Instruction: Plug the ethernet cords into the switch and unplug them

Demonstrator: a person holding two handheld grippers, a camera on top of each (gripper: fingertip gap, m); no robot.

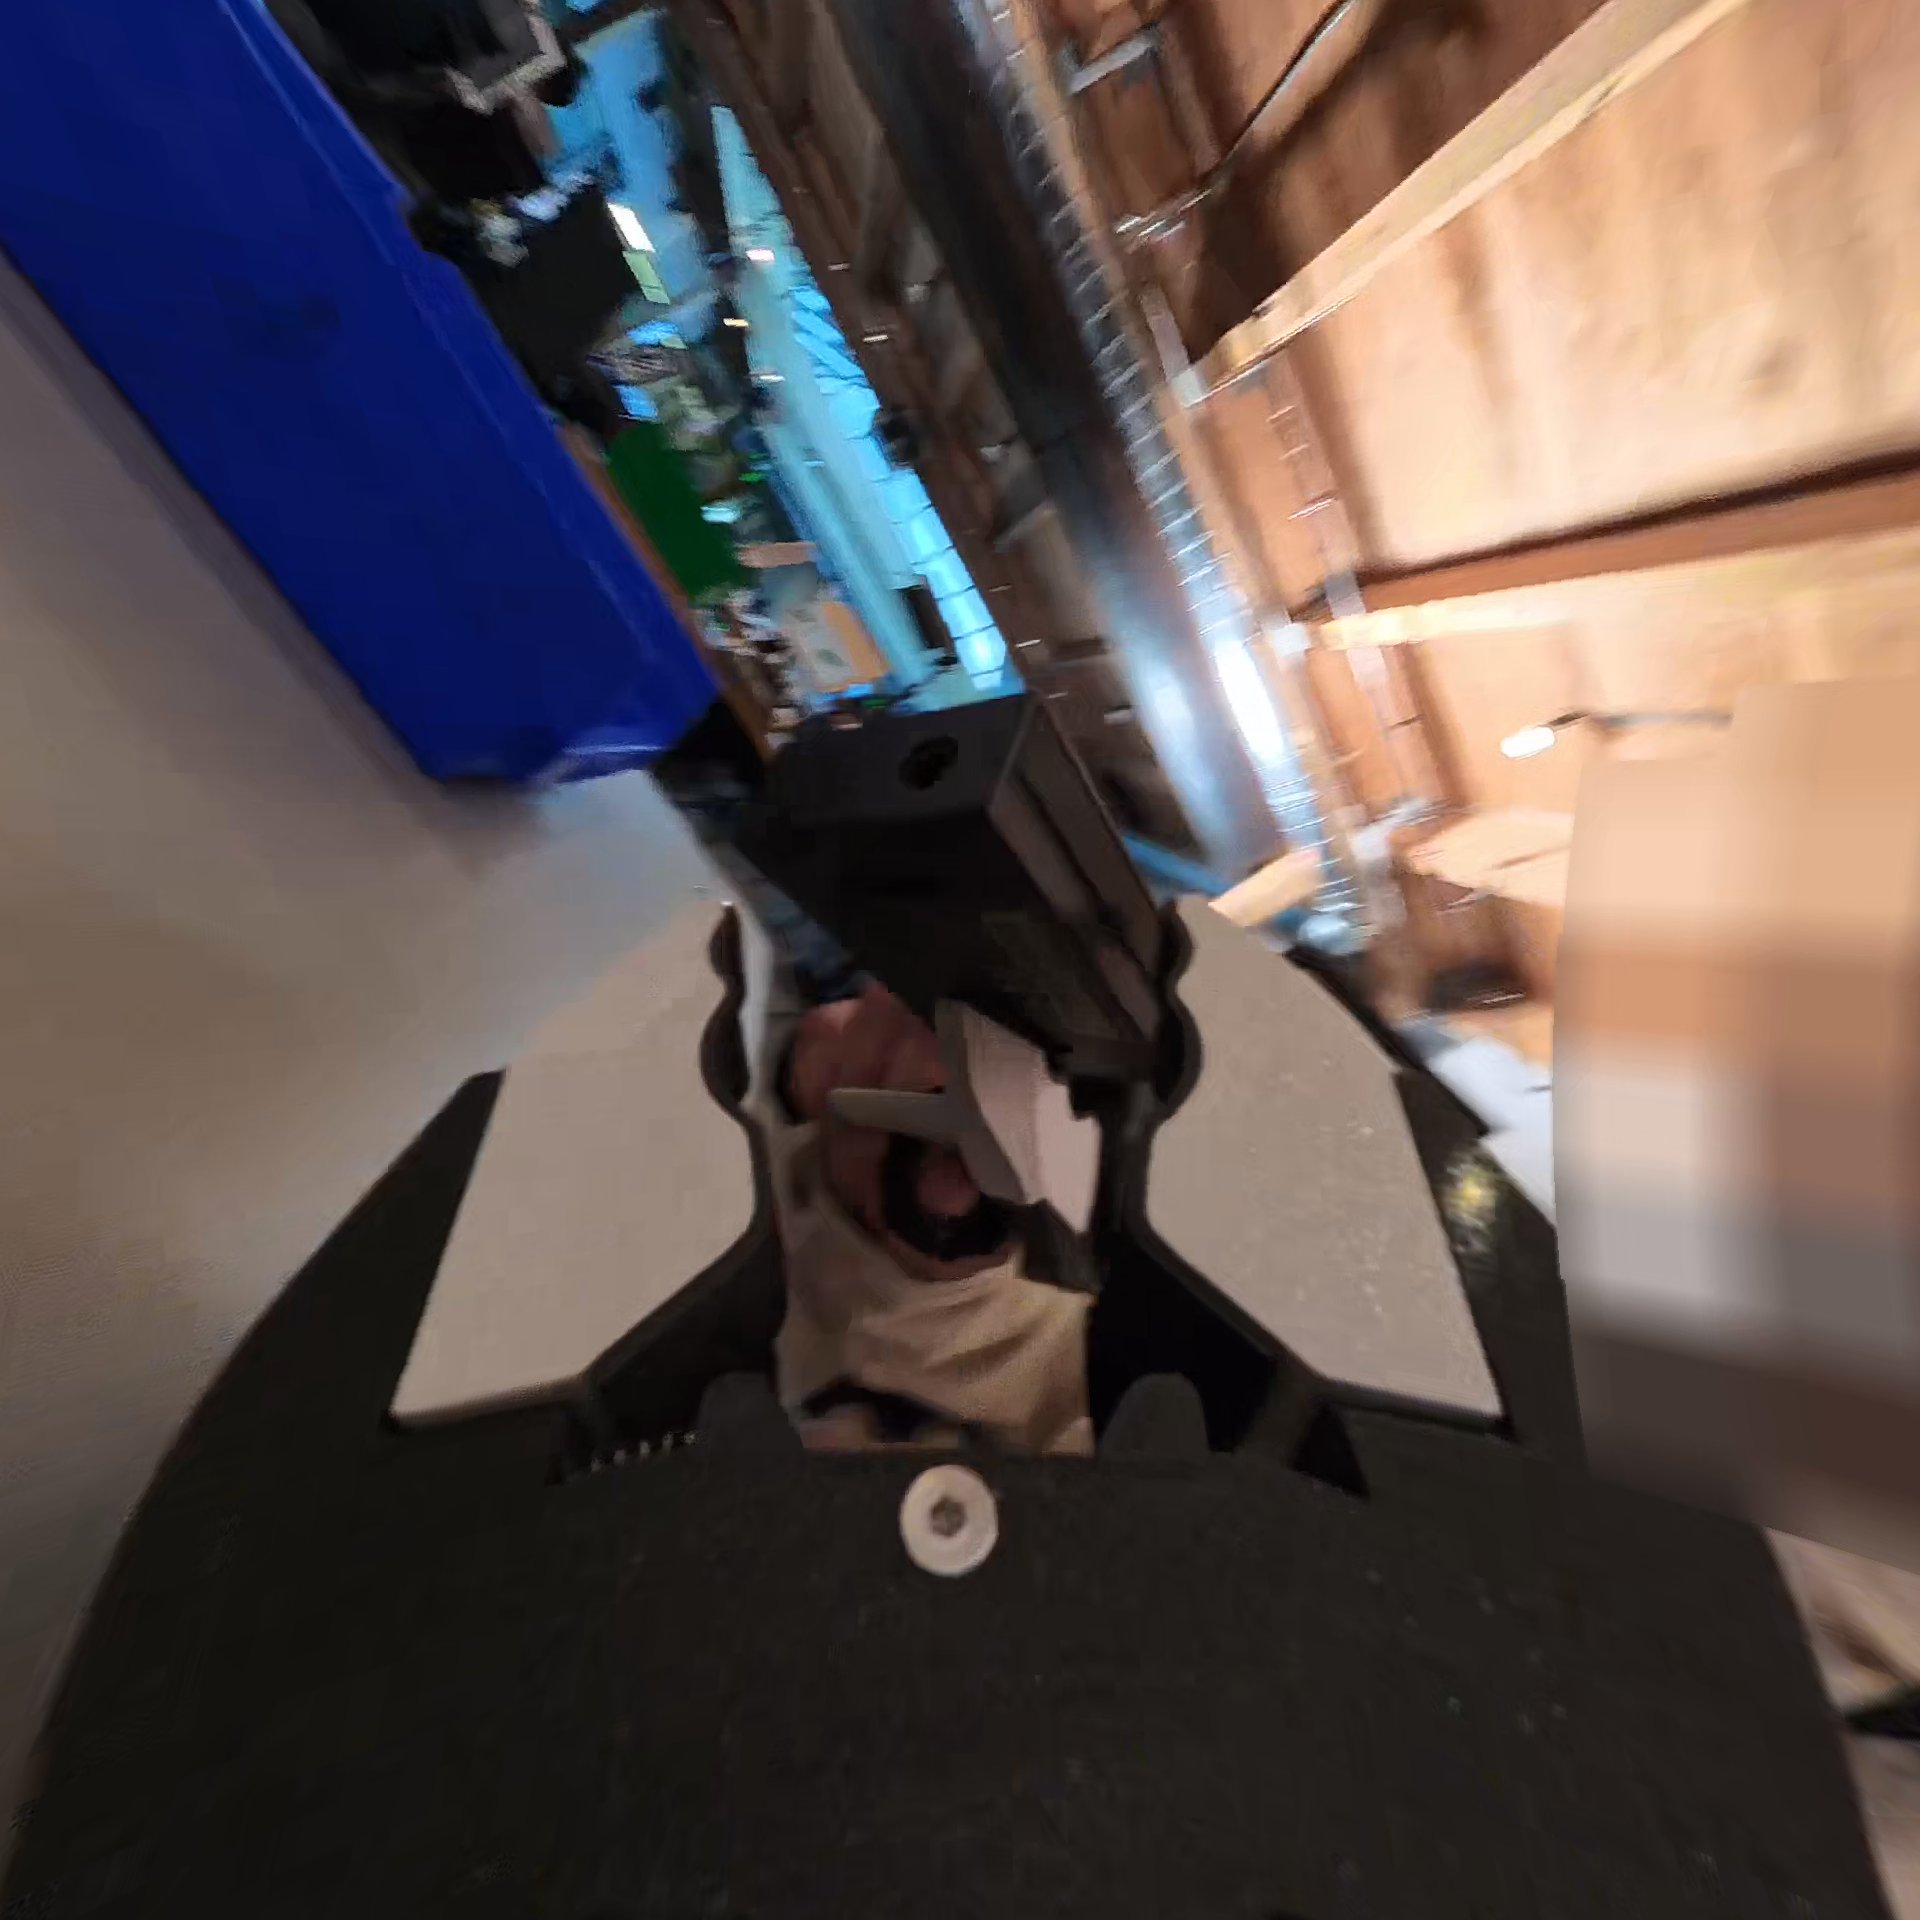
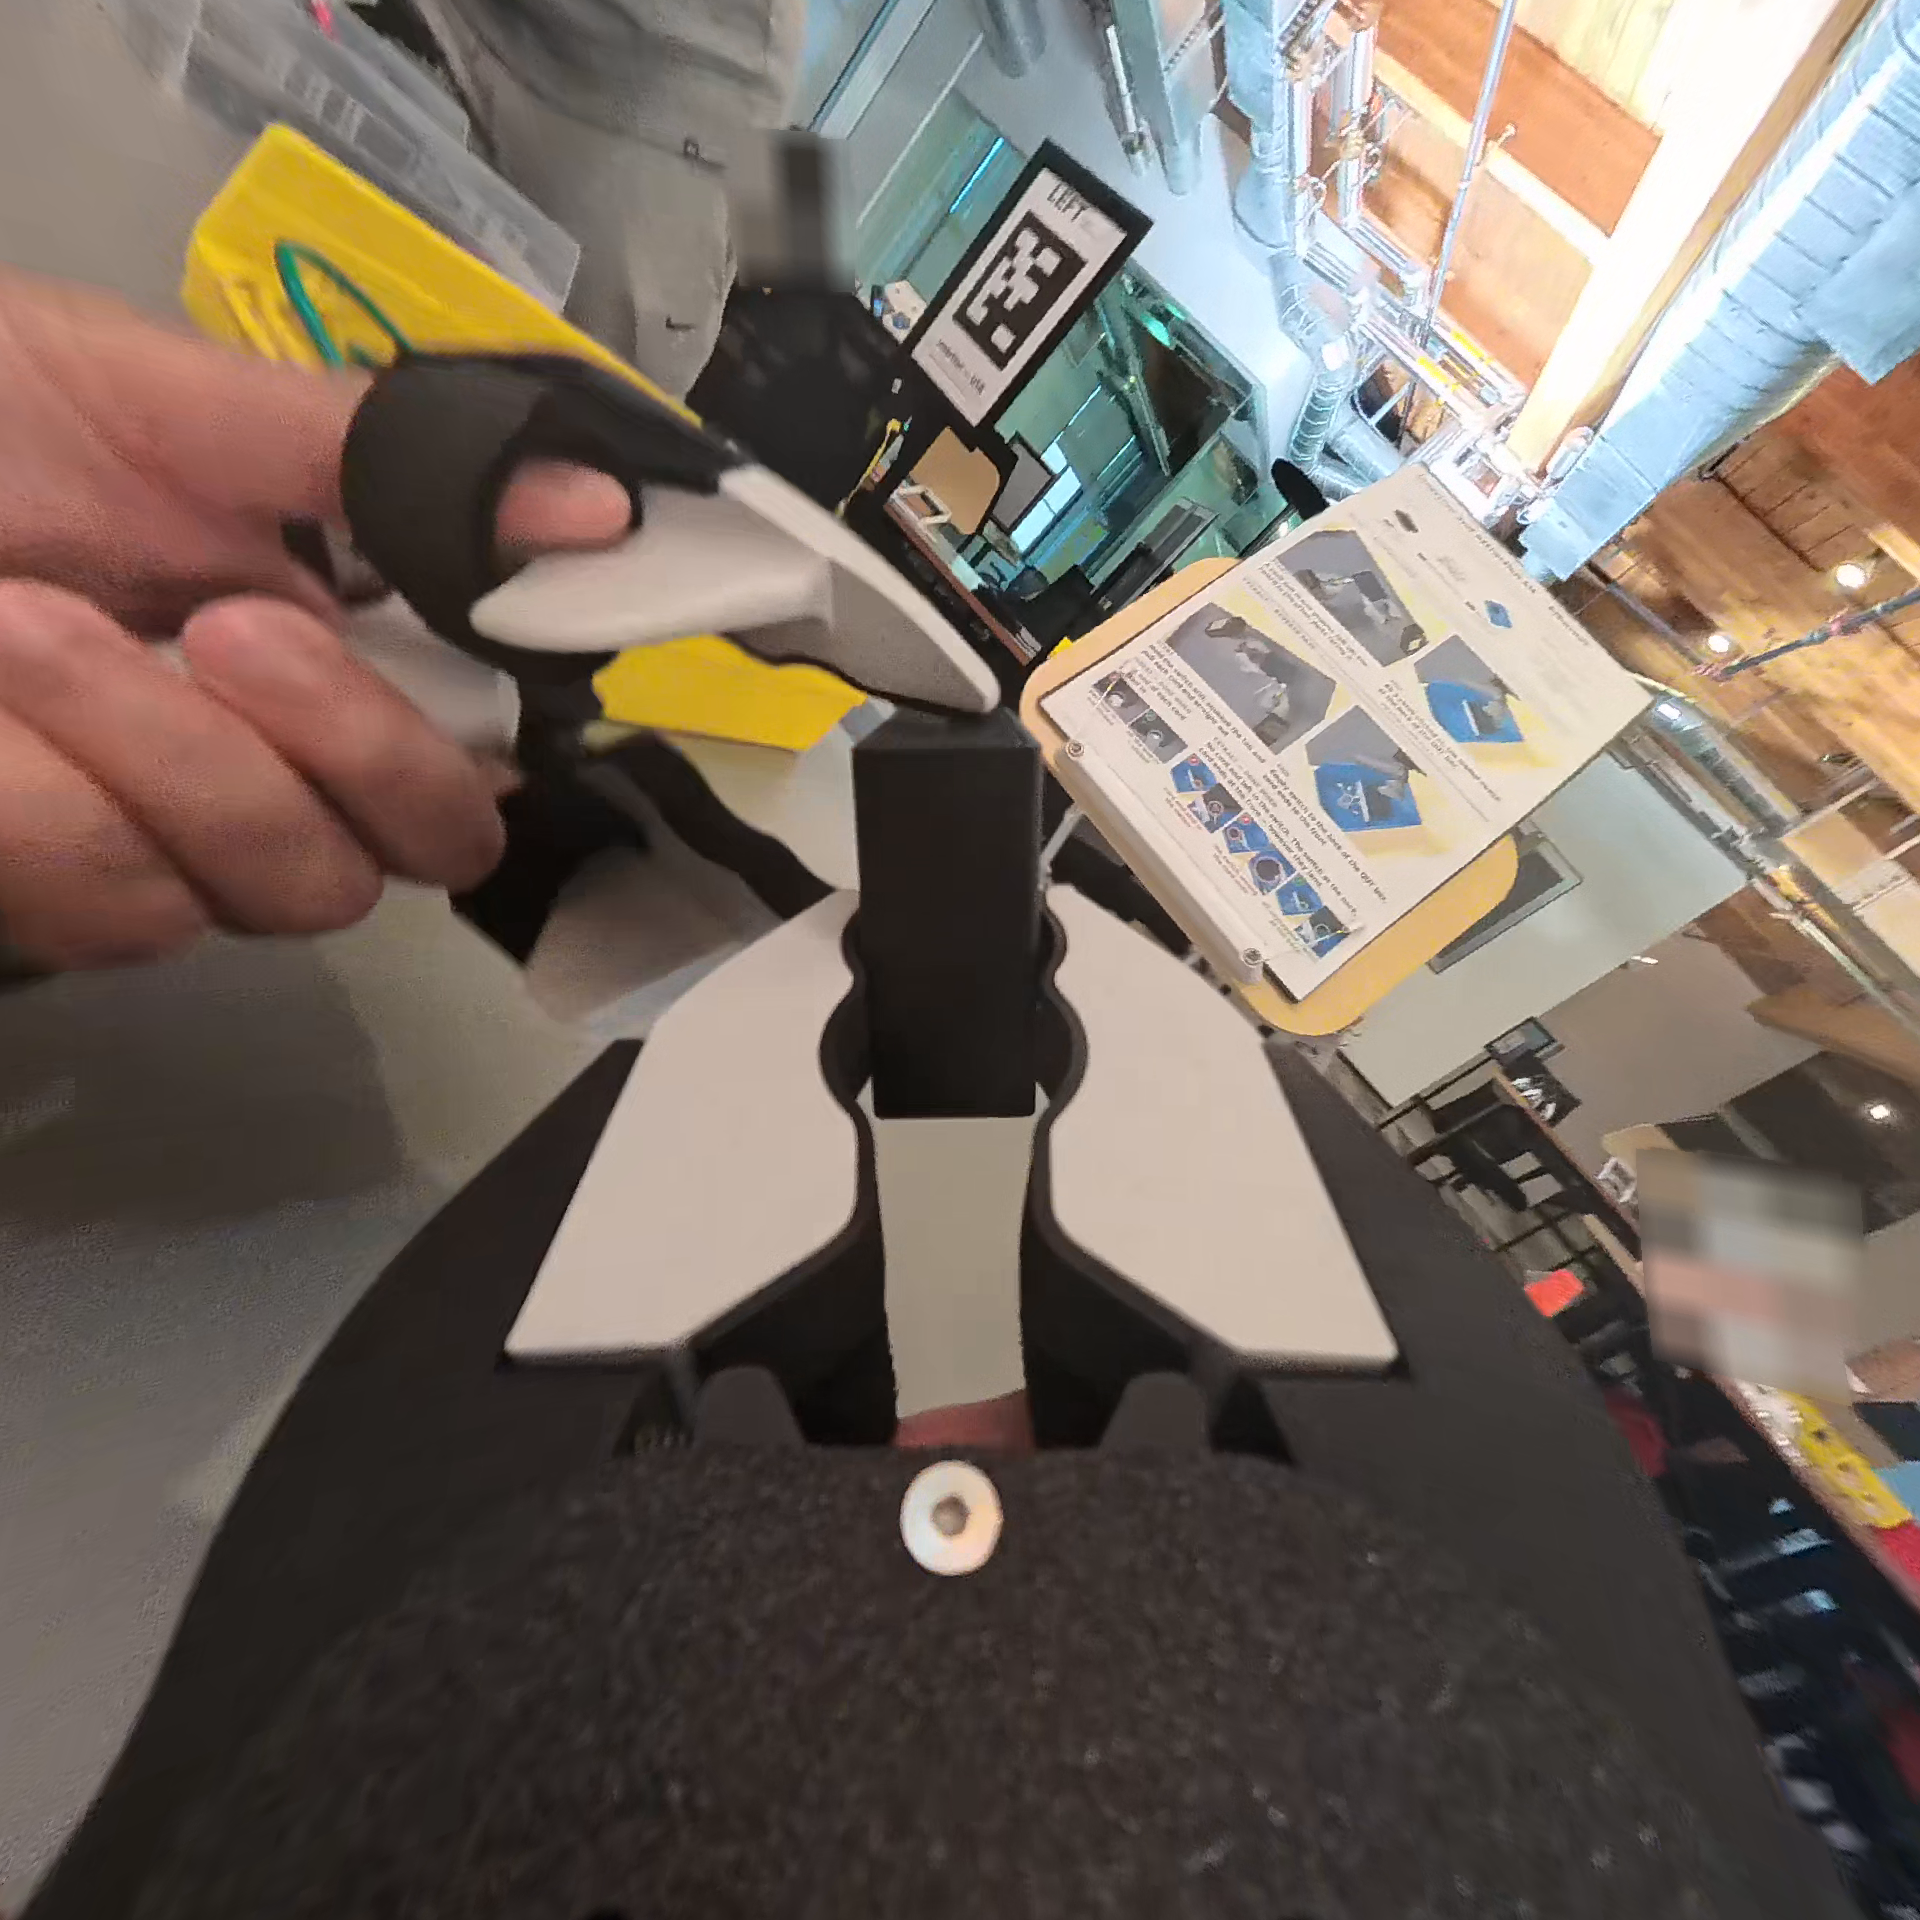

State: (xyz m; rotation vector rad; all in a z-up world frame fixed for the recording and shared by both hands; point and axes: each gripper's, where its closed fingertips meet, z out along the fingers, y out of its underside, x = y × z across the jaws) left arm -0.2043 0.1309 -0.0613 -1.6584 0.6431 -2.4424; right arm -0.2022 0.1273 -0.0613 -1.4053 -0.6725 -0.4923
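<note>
My right gripper is shut on an upright black rectangular block. A hand at the left holds the other gripper's handle, and its grey trigger touches the top of the block. The left wrist view is blurred. There my left gripper has its fingers wide apart, with the same black block seen in the gap and space at its left side. A hand shows behind it. A green cable lies looped on a yellow case. No switch is in view.
A blue bin stands on the pale table at the left. A picture sheet on a wooden board stands right of the block. A black-and-white marker tag is behind it. Wooden ceiling and pipes fill the background.
</note>
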